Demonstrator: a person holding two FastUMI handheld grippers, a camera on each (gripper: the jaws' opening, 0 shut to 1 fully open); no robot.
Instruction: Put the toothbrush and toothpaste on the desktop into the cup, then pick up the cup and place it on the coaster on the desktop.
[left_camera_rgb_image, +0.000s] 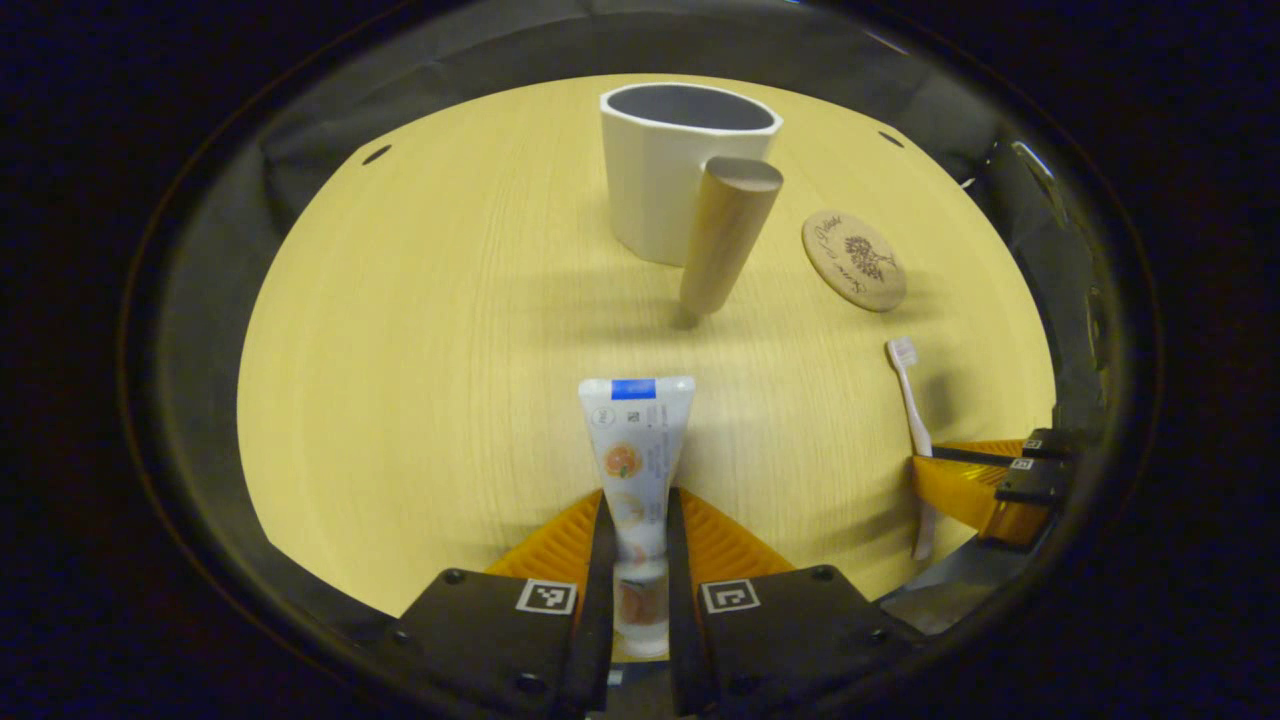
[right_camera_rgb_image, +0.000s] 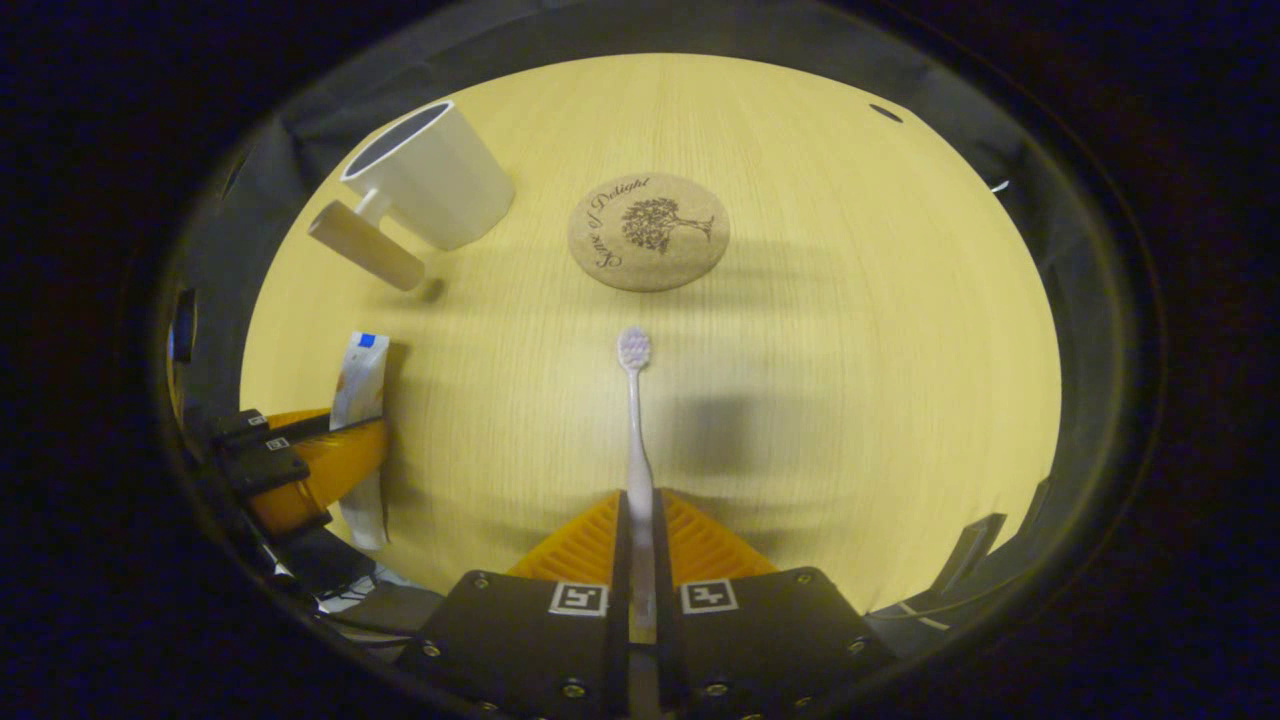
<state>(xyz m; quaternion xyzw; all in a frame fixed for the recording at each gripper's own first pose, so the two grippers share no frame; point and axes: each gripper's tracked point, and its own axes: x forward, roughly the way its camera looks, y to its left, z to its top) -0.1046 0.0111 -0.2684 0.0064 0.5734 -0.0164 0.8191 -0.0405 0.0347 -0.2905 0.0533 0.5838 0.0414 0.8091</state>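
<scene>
Pale wood worktop (right_camera_rgb_image: 850, 400): all the task's things are carried on or held over it.
Left hand-held gripper (left_camera_rgb_image: 640, 530): clenched on the toothpaste (left_camera_rgb_image: 636, 440), whose tube is pinched between both fingers and points forward with its crimped end away from the hand-held gripper.
Right hand-held gripper (right_camera_rgb_image: 640, 540): clamped on the toothbrush (right_camera_rgb_image: 636, 420), the handle pressed between both fingers and the bristle head ahead of the tips.
Cup (left_camera_rgb_image: 680, 165): white, upright and empty as far as can be seen, straight ahead of the left hand-held gripper and well apart from it; a wooden handle (left_camera_rgb_image: 725, 240) juts from its near side.
Coaster (right_camera_rgb_image: 648, 232): a cork disc, bare, directly ahead of the right hand-held gripper, beyond the toothbrush head.
Lift: whether the two items are raised clear of the worktop cannot be told.
Done: both items are judged to be gripped.
Left: both must be dropped into the cup, then the cup is to be carried onto the coaster.
</scene>
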